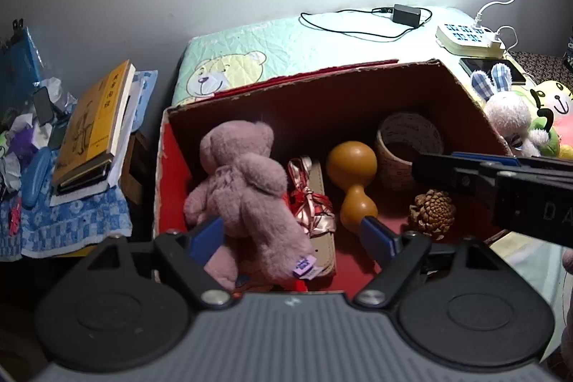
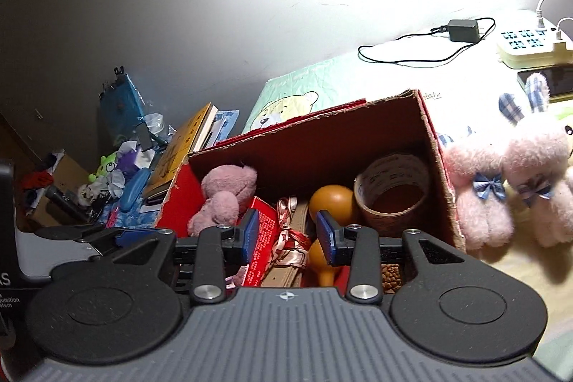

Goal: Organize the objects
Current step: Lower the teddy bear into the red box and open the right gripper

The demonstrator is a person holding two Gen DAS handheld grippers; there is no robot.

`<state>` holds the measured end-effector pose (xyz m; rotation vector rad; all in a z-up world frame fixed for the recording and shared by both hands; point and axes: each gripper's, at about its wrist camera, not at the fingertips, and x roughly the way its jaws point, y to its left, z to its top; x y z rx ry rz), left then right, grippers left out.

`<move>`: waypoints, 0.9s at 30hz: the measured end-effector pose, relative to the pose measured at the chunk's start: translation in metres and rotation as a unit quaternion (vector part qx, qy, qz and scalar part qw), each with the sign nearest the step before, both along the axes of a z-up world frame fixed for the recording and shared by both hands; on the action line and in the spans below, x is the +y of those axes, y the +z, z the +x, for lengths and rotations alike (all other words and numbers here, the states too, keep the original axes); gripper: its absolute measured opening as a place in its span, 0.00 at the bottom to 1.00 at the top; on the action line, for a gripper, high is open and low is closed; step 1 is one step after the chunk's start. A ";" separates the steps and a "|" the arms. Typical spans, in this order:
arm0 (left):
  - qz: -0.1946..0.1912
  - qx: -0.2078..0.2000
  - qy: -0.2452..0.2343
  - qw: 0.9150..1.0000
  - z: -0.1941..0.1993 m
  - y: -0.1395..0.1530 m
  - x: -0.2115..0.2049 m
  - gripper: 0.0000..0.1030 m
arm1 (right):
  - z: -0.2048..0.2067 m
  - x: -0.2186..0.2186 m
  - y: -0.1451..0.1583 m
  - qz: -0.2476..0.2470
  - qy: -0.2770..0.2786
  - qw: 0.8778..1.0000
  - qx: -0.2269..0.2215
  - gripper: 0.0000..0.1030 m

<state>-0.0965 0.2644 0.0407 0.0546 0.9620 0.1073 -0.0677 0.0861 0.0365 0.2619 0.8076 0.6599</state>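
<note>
Teddy bear [image 1: 243, 192]: pink and fluffy, lying in the red box [image 1: 163, 167], between the left claw's [image 1: 292, 240] wide-open fingers, not squeezed.
Right claw [image 2: 288, 235]: open, holding nothing, above the ribbon [image 2: 290, 235].
Only left view: whole pine cone [image 1: 431, 213].
Only right view: 2 pink bunnies [image 2: 508, 174] on the bed.

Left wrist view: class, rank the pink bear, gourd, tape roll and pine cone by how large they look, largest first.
1. Pink bear, though it lies nearest the camera.
2. Gourd and tape roll look alike, and the right gripper hides part of the roll.
3. Pine cone.
</note>
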 end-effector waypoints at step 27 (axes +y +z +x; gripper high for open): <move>0.023 -0.008 -0.005 1.000 0.002 0.017 -0.068 0.89 | -0.024 -0.057 0.018 -0.044 -0.051 0.998 -0.018 0.38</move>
